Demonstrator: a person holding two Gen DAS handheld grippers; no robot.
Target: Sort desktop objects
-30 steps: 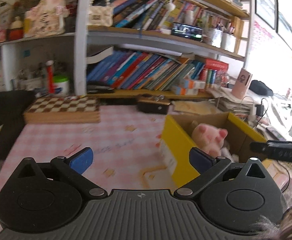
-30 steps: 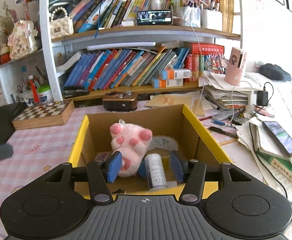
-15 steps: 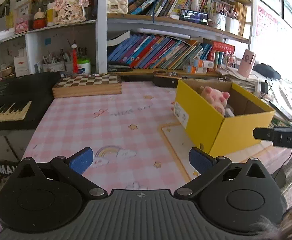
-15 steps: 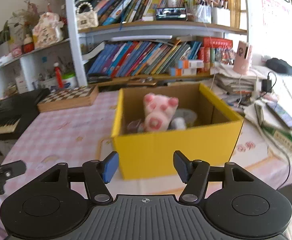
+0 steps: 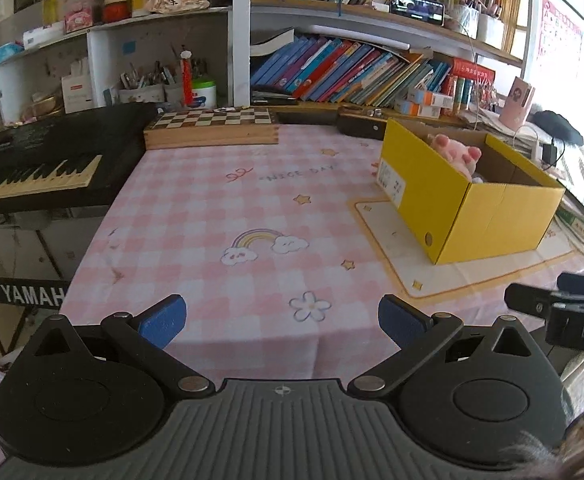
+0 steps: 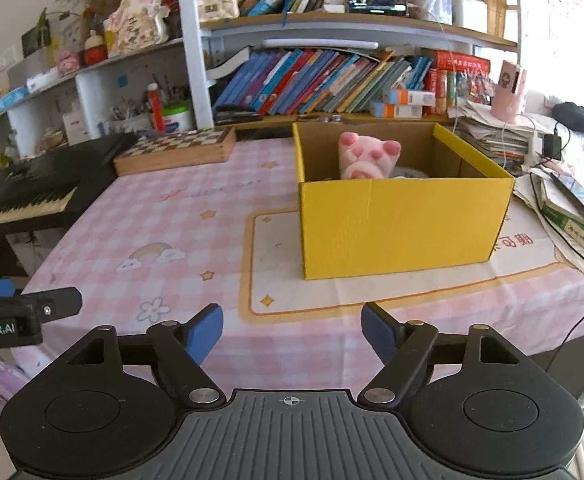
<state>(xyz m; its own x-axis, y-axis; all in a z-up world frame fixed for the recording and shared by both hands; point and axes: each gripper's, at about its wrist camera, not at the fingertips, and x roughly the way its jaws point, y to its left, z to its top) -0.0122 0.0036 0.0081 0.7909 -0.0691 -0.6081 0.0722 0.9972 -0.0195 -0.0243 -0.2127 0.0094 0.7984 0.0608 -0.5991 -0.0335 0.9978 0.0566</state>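
Both grippers hang over the worktop's [image 5: 219, 216] near edge, nothing between the jaws. Left gripper [image 5: 281, 320] spread wide; right gripper [image 6: 292, 334] jaws opening. Pink plush toy [image 6: 366, 156] sits inside the yellow box [image 6: 404, 224], well apart from both.

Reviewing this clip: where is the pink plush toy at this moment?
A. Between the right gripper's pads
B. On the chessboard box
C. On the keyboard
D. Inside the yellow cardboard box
D. The pink plush toy sticks up from inside the yellow cardboard box, and both the left gripper and the right gripper hold nothing.
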